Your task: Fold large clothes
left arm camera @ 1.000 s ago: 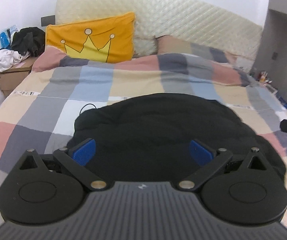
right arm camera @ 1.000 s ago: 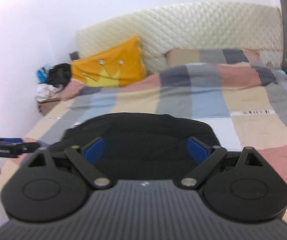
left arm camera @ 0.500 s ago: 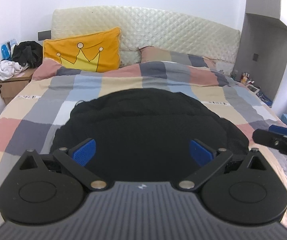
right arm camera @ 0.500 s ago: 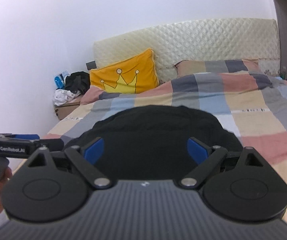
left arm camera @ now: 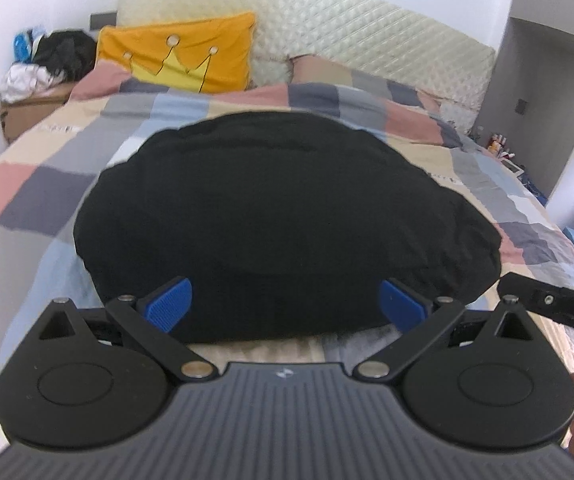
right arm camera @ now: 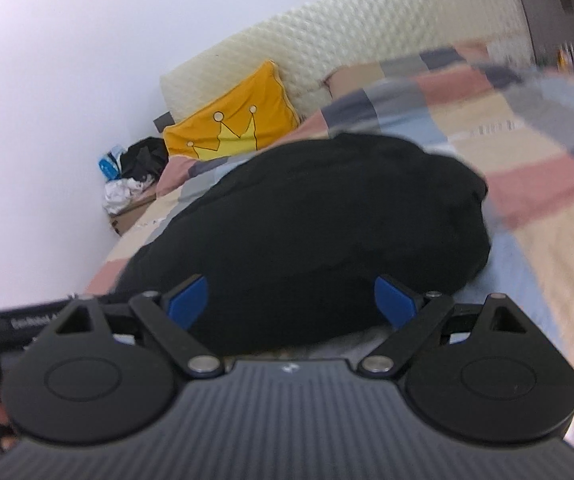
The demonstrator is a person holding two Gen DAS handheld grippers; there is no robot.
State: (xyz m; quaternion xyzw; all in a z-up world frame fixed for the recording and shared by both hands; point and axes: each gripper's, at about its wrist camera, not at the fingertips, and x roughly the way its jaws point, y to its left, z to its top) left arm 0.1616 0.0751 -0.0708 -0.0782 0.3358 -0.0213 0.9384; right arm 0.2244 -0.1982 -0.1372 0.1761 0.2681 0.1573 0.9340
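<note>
A bulky black garment [left arm camera: 287, 224] is lying heaped on the checked bed quilt [left arm camera: 27, 192] while you are holding the left hand-held gripper [left arm camera: 285, 308] and right hand-held gripper [right arm camera: 291, 300] wide open at its near edge, gripping nothing.

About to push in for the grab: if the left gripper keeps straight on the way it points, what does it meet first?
Most likely the black garment on the checked duvet: its near edge lies just ahead of the left gripper, between the open jaws. Depth is hard to judge.

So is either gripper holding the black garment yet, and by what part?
No. The left gripper and right gripper are both open and empty before the black garment.
</note>
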